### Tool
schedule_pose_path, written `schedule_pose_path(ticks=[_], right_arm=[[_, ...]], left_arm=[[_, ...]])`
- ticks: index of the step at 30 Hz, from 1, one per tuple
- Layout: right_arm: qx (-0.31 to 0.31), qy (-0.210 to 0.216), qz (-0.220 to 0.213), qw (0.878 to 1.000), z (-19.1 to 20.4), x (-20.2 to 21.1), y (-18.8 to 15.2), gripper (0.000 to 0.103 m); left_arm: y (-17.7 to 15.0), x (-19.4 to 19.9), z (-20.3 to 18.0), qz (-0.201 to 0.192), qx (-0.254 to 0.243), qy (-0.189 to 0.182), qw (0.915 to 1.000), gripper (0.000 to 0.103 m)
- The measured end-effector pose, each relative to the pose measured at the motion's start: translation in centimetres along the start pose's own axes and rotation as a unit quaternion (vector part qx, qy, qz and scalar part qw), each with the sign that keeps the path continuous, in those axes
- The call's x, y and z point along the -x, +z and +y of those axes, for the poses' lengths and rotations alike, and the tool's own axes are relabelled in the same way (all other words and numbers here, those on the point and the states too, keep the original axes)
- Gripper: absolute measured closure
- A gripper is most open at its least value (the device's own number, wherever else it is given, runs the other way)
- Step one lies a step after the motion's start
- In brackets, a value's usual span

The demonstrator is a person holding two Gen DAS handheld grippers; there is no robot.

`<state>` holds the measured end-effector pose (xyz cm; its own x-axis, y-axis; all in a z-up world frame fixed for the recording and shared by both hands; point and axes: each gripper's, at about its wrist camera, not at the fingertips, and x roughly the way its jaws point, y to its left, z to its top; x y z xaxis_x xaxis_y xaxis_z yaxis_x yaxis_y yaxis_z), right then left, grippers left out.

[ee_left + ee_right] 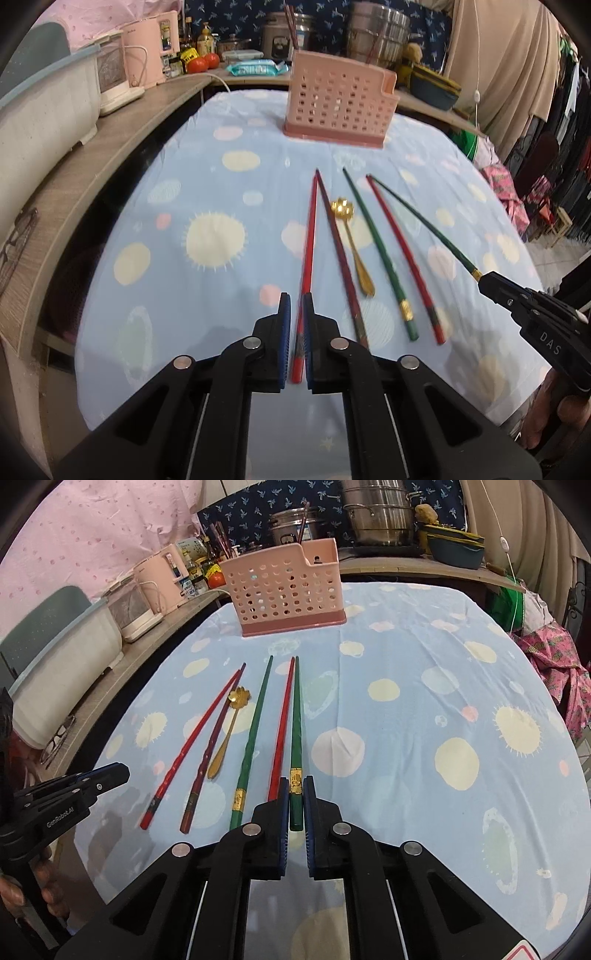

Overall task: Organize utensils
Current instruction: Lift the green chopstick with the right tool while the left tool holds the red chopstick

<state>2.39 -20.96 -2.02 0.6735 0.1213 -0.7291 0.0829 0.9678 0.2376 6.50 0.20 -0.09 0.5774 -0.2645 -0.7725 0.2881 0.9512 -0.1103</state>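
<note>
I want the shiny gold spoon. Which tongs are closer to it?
Left. The left tongs sit two chopsticks from the gold spoon; the right tongs sit three away.

The right tool (484, 282), seen from the left wrist camera, carries the white letters "DAS" on its black side. The left tool (123, 771), seen from the right wrist camera, carries "GenRobot.AI" in white along its black body. Other labels are too blurred to read.
</note>
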Motion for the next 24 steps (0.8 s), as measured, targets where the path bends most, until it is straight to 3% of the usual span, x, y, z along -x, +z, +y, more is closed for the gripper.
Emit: schedule_pose_path(ticks=[5, 9, 11, 13, 20, 24], right_arm=[[-0.002, 0.005, -0.042, 0.999, 0.2, 2.1, 2.4, 0.096], [-0.004, 0.006, -0.056, 0.998, 0.3, 2.9, 3.2, 0.096], [-0.005, 0.008, -0.052, 0.999, 0.3, 2.7, 3.0, 0.096], [-0.006, 0.01, -0.046, 0.999, 0.3, 2.5, 2.7, 0.096], [-0.005, 0.012, -0.036, 0.999, 0.5, 2.0, 2.0, 0.096], [-0.006, 0.012, -0.035, 0.999, 0.6, 2.0, 2.0, 0.096]], left_arm=[[1.7, 1.3, 0.4, -0.026, 0.008, 0.001, 0.9996, 0.096], [0.8, 0.3, 0.4, -0.008, 0.004, 0.0, 1.0, 0.095], [-0.2, -0.8, 0.5, 0.015, 0.005, -0.007, 0.9998, 0.078], [-1.2, -1.8, 0.6, 0.035, 0.009, -0.015, 0.9992, 0.068], [-3.2, -4.1, 0.8, 0.078, 0.016, -0.028, 0.9965, 0.069], [-3.5, -4.3, 0.7, 0.075, 0.01, -0.024, 0.9969, 0.075]])
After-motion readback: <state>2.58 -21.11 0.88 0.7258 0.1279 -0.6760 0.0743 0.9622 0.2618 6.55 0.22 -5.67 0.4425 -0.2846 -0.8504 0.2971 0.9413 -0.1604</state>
